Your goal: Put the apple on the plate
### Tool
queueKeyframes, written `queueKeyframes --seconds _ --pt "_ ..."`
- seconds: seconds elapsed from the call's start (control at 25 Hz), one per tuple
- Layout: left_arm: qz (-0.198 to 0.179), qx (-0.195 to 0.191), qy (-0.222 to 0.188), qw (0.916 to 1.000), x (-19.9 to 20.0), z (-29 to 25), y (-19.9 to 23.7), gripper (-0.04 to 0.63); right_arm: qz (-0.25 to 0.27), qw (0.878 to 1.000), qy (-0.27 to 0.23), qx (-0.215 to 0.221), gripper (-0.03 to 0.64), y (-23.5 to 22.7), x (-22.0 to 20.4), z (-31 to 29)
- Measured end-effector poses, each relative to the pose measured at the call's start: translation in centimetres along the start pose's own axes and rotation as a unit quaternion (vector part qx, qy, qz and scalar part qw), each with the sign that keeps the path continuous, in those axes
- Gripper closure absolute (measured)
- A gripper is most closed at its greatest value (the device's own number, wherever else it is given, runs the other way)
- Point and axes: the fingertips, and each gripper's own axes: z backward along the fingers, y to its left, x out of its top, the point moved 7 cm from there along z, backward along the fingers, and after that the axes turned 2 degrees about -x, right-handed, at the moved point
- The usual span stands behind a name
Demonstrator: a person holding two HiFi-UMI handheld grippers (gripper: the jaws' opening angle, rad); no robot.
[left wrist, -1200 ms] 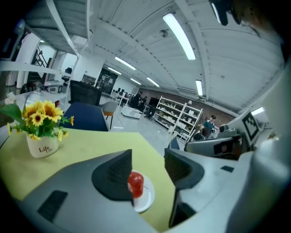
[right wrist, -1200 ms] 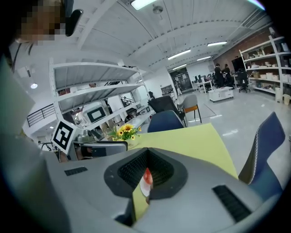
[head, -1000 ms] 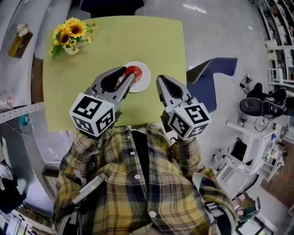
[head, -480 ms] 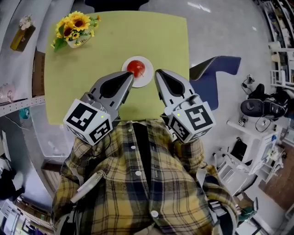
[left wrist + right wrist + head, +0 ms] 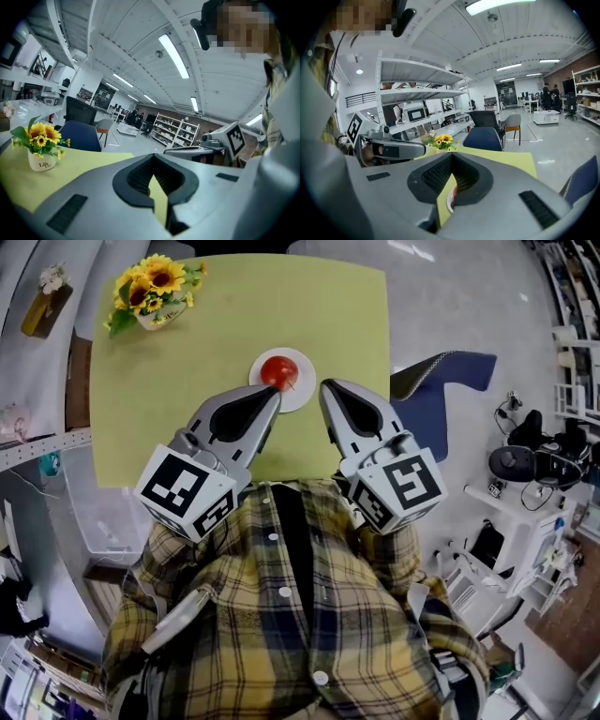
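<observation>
Claws pressed together and empty: your left gripper [image 5: 274,393] and right gripper [image 5: 325,386] hover by the plate.
Round, red and glossy, the apple [image 5: 277,371] sits on the small white plate [image 5: 302,392], which lies flat on the matte yellow-green table [image 5: 187,390]. You look to be at the end of the task, so the next move seems to call only for drawing your grey, wedge-shaped, ridged jaws clear. Keep wide of the rim, since a smooth plate may slide.

The apple [image 5: 277,371] lies on the plate [image 5: 301,392], midway on the table [image 5: 187,381]; flowers [image 5: 153,289] stand far left.
</observation>
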Motion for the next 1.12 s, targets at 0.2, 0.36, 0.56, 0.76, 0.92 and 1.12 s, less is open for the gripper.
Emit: queueKeyframes --seconds 0.2,0.36,0.56,0.76,0.92,1.12 --pt "0.007 0.01 0.002 0.9999 -0.2 0.2 0.3 0.588 0.008 1.0 0.01 0.005 0.62 0.1 -0.4 0.0" --pt "0.007 0.016 0.002 0.9998 -0.2 0.5 0.6 0.588 0.011 1.0 0.011 0.011 0.62 0.4 -0.6 0.0" --pt "0.017 0.029 -0.003 0.9994 -0.4 0.8 0.9 0.588 0.018 1.0 0.017 0.016 0.62 0.6 -0.9 -0.3" --pt "0.024 0.04 0.0 0.9989 -0.9 0.9 1.6 0.588 0.012 1.0 0.024 0.015 0.62 0.7 -1.4 -0.7" --pt "0.026 0.047 0.002 0.9985 -1.1 1.1 2.3 0.588 0.006 0.999 0.031 0.016 0.62 0.7 -1.8 -1.1" --pt "0.029 0.054 0.01 0.9981 -1.1 1.2 2.9 0.588 0.002 0.999 0.031 0.018 0.62 0.6 -1.8 -1.4"
